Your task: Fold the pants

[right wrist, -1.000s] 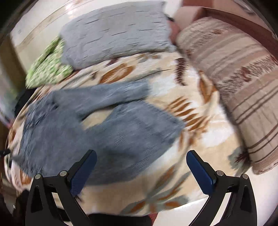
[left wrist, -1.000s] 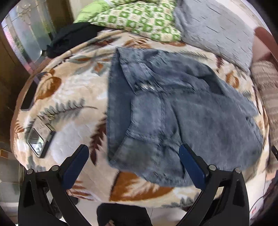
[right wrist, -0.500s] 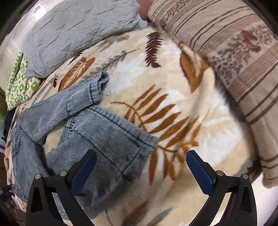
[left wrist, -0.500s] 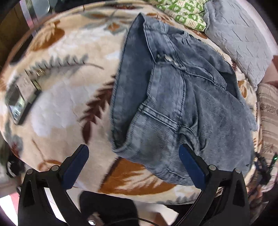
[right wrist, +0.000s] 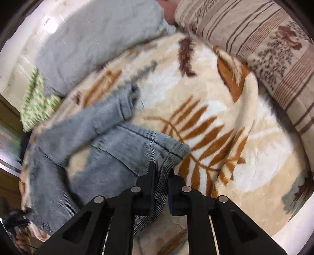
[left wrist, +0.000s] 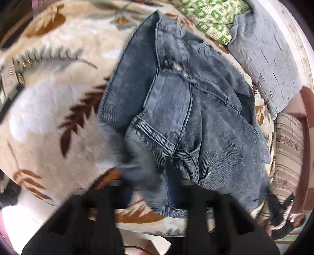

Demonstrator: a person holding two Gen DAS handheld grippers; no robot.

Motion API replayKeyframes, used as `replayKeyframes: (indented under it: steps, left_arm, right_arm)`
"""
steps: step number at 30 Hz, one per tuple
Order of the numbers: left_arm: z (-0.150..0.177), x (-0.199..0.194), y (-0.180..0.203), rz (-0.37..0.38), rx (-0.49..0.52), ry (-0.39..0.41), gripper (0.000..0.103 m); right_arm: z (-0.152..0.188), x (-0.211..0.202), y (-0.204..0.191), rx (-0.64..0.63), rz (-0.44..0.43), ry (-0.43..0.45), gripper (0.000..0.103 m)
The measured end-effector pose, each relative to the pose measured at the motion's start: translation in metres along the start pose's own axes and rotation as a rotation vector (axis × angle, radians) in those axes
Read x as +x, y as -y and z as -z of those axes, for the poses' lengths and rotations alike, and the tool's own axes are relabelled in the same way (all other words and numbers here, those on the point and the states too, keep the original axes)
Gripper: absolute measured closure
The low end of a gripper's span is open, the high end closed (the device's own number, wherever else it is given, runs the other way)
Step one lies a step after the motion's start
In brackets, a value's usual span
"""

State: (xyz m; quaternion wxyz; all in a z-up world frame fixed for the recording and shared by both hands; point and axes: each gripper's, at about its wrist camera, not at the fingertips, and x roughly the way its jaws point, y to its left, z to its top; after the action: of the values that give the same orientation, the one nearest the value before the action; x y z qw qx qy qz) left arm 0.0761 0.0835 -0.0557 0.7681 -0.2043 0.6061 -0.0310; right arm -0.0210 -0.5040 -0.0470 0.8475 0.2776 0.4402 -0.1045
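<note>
I have the pants [left wrist: 188, 121], grey-blue washed denim, lying crumpled on the leaf-print blanket [left wrist: 49, 109] that covers the bed, and I hold a tool at each end of them. In my left wrist view the waist end fills the middle, the fly and its metal button up toward twelve o'clock and the waistband seam running down toward six. My left gripper [left wrist: 151, 188] sits at six o'clock, badly blurred; its jaws are closing, and the bunched waistband edge is between them, drawn up off the blanket in a soft ridge. At one o'clock lies a green patterned cloth [left wrist: 212, 17], beside it at two o'clock a grey quilted pillow [left wrist: 270, 58], and at four o'clock a striped beige cushion [left wrist: 288, 149]. A dark phone-like thing [left wrist: 7, 88] shows at nine o'clock, too smeared for me to tell more. In my right wrist view the two legs spread from eight o'clock toward the centre, one cuff folded back near eleven o'clock, the other cuff reaching down to my right gripper [right wrist: 160, 176] at six. Its jaws are closing too, and the black fingers [right wrist: 149, 182] pinch the ribbed inner side of that cuff, with denim showing in the narrow slot between them. The striped cushion sits at two o'clock here, the grey pillow at eleven.
</note>
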Motion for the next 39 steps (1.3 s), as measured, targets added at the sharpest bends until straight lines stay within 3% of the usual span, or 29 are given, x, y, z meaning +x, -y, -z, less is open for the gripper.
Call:
replayKeyframes:
  steps: [6,10,14,16,19,21,23,25,30,35,36,37,39]
  left_arm:
    - [0.012,-0.024,-0.003,-0.009,0.046,0.05,0.094]
    - [0.015,-0.009,-0.011,-0.062,0.053,0.023,0.094]
    - [0.019,-0.003,-0.025,-0.079,0.044,-0.005,0.093]
    - [0.021,-0.008,-0.026,-0.078,0.08,-0.006,0.093]
    - [0.024,-0.026,-0.024,-0.049,0.157,0.026,0.089]
    - [0.021,-0.039,-0.022,-0.047,0.194,0.07,0.077]
    - [0.008,-0.046,-0.016,-0.082,0.221,0.118,0.038]
    - [-0.008,-0.042,-0.009,-0.105,0.236,0.147,0.034]
    - [-0.05,0.006,0.01,-0.106,0.233,0.014,0.033]
    - [-0.054,0.037,0.019,-0.122,0.234,-0.053,0.033]
    - [-0.052,0.038,0.02,-0.097,0.237,-0.056,0.033]
    - [-0.05,0.037,0.023,-0.09,0.25,-0.052,0.034]
    - [-0.045,0.029,0.032,-0.095,0.292,-0.017,0.036]
  right_arm:
    - [0.012,-0.054,0.01,0.01,-0.043,0.106,0.095]
    - [0.045,-0.055,0.041,0.078,-0.03,0.065,0.095]
    - [0.074,-0.034,0.066,0.143,-0.018,-0.037,0.094]
    - [0.077,-0.035,0.068,0.137,0.001,-0.053,0.08]
    - [0.067,-0.058,0.067,0.109,0.04,0.002,0.071]
    - [0.054,-0.075,0.065,0.085,0.051,0.064,0.062]
    - [0.033,-0.077,0.058,0.045,0.046,0.082,0.049]
    - [0.013,-0.064,0.046,-0.008,0.047,0.063,0.04]
    - [-0.019,0.002,0.014,-0.095,0.022,-0.043,0.041]
    - [-0.026,0.057,-0.004,-0.192,0.117,-0.121,0.039]
    - [-0.025,0.057,-0.01,-0.228,0.118,-0.104,0.045]
    - [-0.023,0.055,-0.019,-0.294,0.097,-0.095,0.083]
    - [-0.019,0.05,-0.029,-0.364,0.121,-0.087,0.084]
